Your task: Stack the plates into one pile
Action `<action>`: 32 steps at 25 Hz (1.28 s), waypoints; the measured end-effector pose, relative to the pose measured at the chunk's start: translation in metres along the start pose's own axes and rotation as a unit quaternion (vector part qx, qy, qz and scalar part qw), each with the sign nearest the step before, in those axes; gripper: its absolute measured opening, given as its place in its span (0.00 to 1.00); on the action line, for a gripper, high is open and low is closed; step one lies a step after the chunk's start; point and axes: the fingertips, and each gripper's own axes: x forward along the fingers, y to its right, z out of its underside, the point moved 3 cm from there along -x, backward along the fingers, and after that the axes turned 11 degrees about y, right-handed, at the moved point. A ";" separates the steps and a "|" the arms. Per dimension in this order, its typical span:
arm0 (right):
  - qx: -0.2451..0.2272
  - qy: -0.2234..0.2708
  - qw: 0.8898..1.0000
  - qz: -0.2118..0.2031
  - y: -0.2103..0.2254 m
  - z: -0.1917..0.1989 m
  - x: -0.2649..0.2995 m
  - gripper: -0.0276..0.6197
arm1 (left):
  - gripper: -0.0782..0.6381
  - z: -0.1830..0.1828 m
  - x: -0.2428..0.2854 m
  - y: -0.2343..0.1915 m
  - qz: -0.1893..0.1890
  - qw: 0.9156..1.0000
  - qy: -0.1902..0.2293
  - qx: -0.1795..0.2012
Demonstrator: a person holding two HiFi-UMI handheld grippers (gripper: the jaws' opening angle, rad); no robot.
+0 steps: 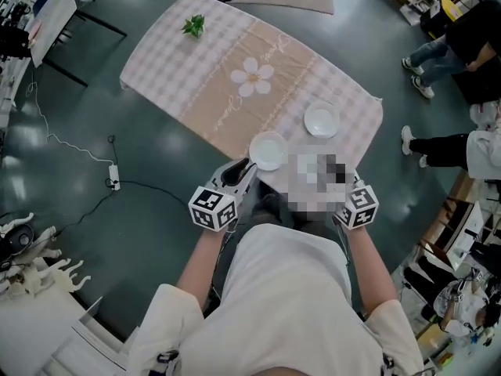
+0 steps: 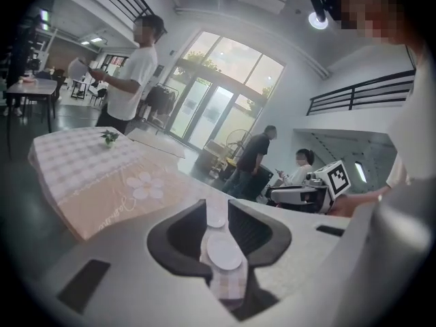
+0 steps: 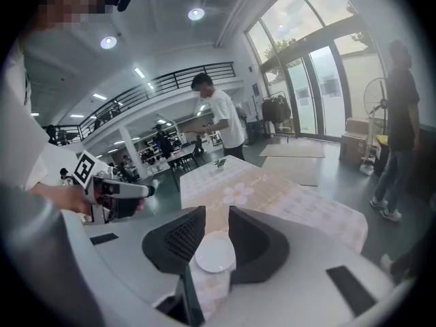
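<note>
Near plate [image 1: 268,150] at table [image 1: 196,77] edge, far plate [image 1: 322,120] apart

A desk [image 1: 168,61] draped in a pink checked cloth with a white flower print [image 1: 252,77] carries a small green plant [image 1: 193,27] near its far corner. A power strip [image 1: 114,181] with cables lies on the dark floor to its left. People's legs [image 1: 430,53] show at the right edge.

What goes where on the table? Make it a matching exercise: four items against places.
1 plant
2 flower print
3 left plate
4 right plate

a near edge of the table
b middle of it
c far end
d farther in, toward the right corner

Pairs: 1-c, 2-b, 3-a, 4-d
</note>
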 end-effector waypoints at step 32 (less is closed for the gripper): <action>0.035 -0.227 0.966 -0.119 0.036 0.164 0.148 0.23 | 0.25 0.170 0.047 -0.103 -0.152 0.975 -0.088 -0.139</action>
